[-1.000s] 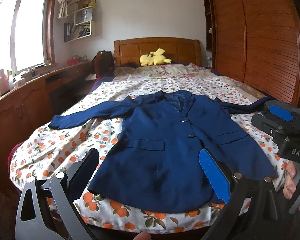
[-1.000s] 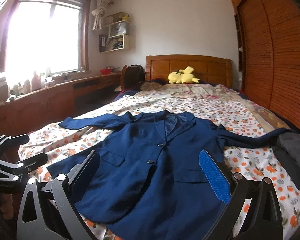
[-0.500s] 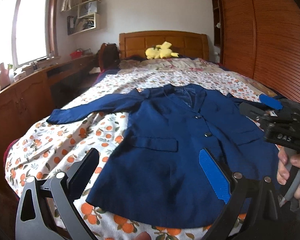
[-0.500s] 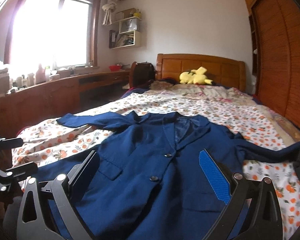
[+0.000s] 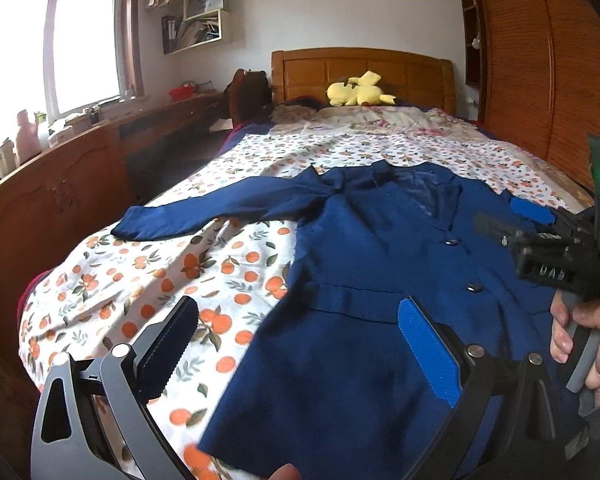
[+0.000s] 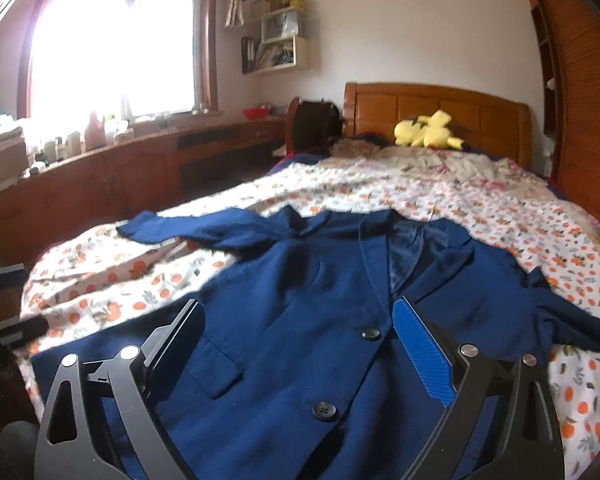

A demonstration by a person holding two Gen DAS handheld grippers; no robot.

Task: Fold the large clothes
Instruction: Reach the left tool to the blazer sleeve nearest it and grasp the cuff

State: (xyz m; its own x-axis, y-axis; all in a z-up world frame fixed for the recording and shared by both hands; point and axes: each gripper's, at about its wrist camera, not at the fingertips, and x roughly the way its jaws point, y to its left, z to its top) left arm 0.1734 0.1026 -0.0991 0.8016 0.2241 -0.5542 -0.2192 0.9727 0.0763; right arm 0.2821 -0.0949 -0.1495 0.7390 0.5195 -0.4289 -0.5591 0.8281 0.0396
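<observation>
I see the jacket [image 5: 380, 280] lying face up and flat on the bed [image 5: 204, 264], collar toward the headboard [image 5: 364, 74], hem at the foot end nearest me. One sleeve [image 5: 220, 210] stretches out sideways from the jacket toward the window [image 6: 112, 48] side; the other sleeve [image 6: 572, 320] runs off toward the wardrobe [image 5: 540, 80] side. Both buttons [image 6: 370, 334] are done up, and a pocket flap [image 6: 220, 368] lies flat on the front.

My left gripper [image 5: 300, 352] hangs over the jacket's hem corner, jaws spread wide, nothing between them. One finger [image 5: 172, 344] is above the bedsheet just beside the jacket, the blue-padded one above the cloth. I cannot tell whether either touches.

My right gripper [image 6: 300, 344] is over the jacket's lower front, jaws also wide apart and empty, the buttons showing between them. In the left view the right gripper [image 5: 540, 240] sits over the jacket's far edge, with the hand [image 5: 592, 344] on its handle.

A yellow plush [image 5: 358, 90] rests by the headboard, well away from the jacket.
</observation>
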